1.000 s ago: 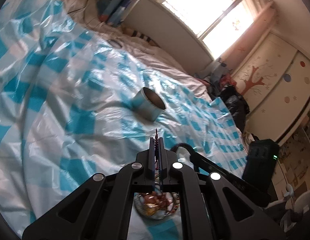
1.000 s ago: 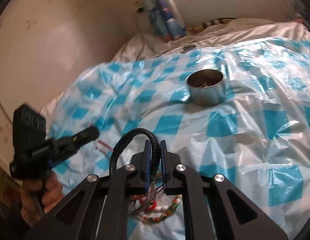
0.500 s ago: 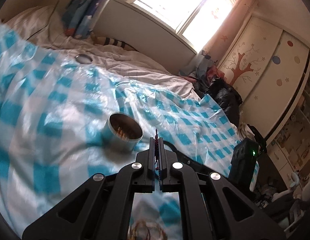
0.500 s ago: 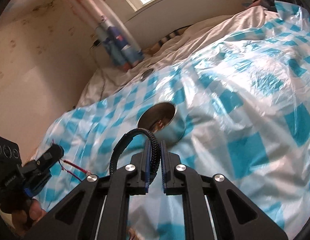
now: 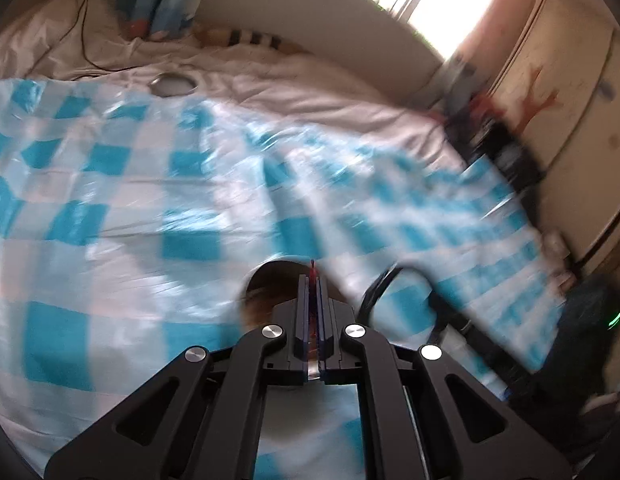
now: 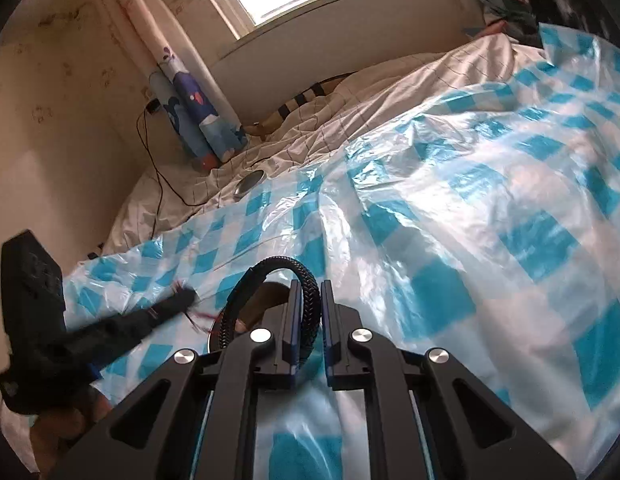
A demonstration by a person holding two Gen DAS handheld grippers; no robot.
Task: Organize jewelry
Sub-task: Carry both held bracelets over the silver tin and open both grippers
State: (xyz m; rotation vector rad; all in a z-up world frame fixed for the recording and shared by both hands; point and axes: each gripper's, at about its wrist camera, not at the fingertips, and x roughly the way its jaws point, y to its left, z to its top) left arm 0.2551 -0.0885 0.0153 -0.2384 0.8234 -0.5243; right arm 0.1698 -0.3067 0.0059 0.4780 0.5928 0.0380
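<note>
**Red cord and black braid carried over the tin**

Black braided bracelet (image 6: 305,312) sits clamped between the nearly closed fingers of the right gripper (image 6: 305,292), arching up and leftward out of the pads in a firm loop. It looks thick, woven and springy, so it probably weighs little and holds its curve; the present hold across its thickness seems secure. The left gripper (image 5: 311,280) is pinched almost fully together on a thin red cord (image 5: 312,268), whose tip pokes out past the fingertips. In the right wrist view, more red strands (image 6: 197,314) trail limply below that gripper. Such a cord likely slips and tangles easily, so a tight pinch on the strand suits it. Just beyond both grippers stands the round metal tin (image 5: 269,280), open-topped, on the blue-checked plastic sheet (image 5: 189,240). Farther off, a small round lid (image 5: 173,84) lies on the white bedding.
</note>
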